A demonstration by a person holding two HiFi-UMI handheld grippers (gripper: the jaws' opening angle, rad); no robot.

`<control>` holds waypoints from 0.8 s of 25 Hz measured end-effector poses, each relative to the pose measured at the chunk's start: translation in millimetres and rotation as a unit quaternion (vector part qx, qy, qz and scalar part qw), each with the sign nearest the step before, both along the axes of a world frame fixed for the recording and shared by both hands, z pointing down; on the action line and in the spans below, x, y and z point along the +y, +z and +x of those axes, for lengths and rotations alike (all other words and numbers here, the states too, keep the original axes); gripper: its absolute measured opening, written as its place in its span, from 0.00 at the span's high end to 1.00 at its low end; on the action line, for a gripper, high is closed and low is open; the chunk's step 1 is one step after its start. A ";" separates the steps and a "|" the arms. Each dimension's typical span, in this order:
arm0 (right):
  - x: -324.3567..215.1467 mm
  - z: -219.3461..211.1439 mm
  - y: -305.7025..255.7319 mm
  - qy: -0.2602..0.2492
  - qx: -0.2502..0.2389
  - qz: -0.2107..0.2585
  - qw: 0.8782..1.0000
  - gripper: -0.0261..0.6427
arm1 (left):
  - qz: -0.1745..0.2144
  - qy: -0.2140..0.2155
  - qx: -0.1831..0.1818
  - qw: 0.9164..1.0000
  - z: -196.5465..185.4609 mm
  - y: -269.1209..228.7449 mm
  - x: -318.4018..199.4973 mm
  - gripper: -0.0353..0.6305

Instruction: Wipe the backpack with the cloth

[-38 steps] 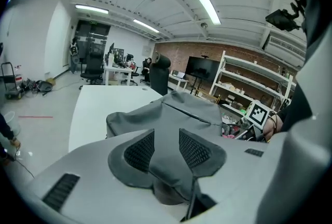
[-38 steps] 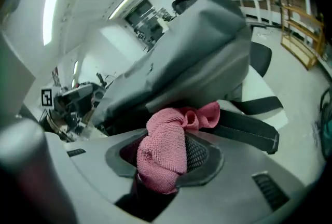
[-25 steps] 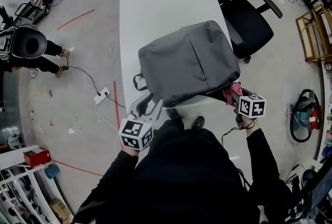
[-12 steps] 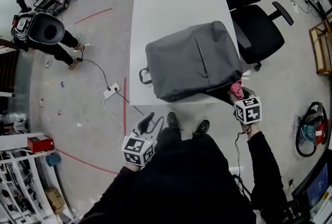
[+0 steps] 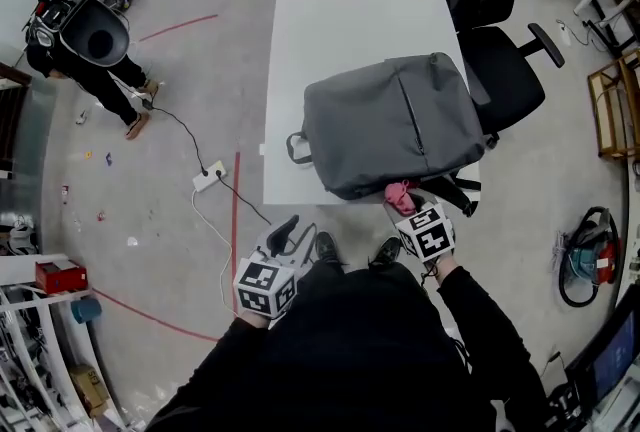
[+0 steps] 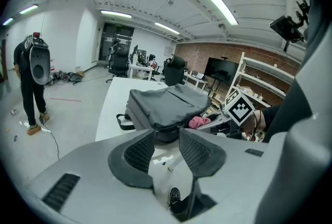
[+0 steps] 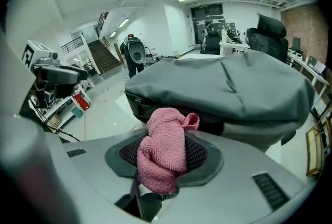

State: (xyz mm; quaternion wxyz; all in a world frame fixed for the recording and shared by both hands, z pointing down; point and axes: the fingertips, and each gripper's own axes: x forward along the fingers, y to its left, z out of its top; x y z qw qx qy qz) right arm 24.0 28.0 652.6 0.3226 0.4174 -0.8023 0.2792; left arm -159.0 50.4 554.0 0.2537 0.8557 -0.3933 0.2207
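Where the grey fabric backpack (image 5: 395,125) lies: flat on the white rectangular tabletop (image 5: 340,30), front panel and zip facing up, at the near right end, its carry handle towards the left edge.
Cloth: a bunched pink terry cloth (image 7: 163,140) sits right at the backpack's near edge, by the front rim of the tabletop; no view settles whether it touches the fabric.
Right claw (image 5: 405,203): clamped on the pink cloth, which bulges out above and below the ribbed pads; it points at the backpack's dark lower side.
Left claw (image 6: 167,140): jaws partly apart with nothing between them; held off the tabletop's near left corner, over the floor, aimed towards the backpack.
Person holding the claws: black sleeves; dark shoes (image 5: 328,245) show just below the tabletop's near edge.
Chair: a black office chair (image 5: 500,40) stands against the tabletop's right side, beside the backpack.
Floor: grey concrete floor (image 5: 180,120) with red tape lines; a white power strip (image 5: 207,178) lies left of the tabletop.
Further off: another person in black (image 5: 95,50) stands at far left.
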 end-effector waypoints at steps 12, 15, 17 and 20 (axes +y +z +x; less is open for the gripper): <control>-3.4 13.1 9.7 -0.009 0.037 -0.023 0.999 0.72 | -0.016 -0.007 0.019 1.000 -35.3 13.5 -22.0 0.71; -5.8 71.9 7.7 0.031 0.043 -0.034 0.998 0.72 | -0.016 -0.010 0.020 1.000 -28.9 12.2 -24.1 0.71; -7.1 104.3 3.5 0.042 0.058 -0.033 0.997 0.72 | -0.018 -0.009 0.018 1.000 -23.6 11.2 -23.1 0.71; -10.6 151.6 -3.3 0.074 0.083 -0.026 0.993 0.72 | -0.021 -0.007 0.014 1.000 -18.0 10.7 -18.1 0.71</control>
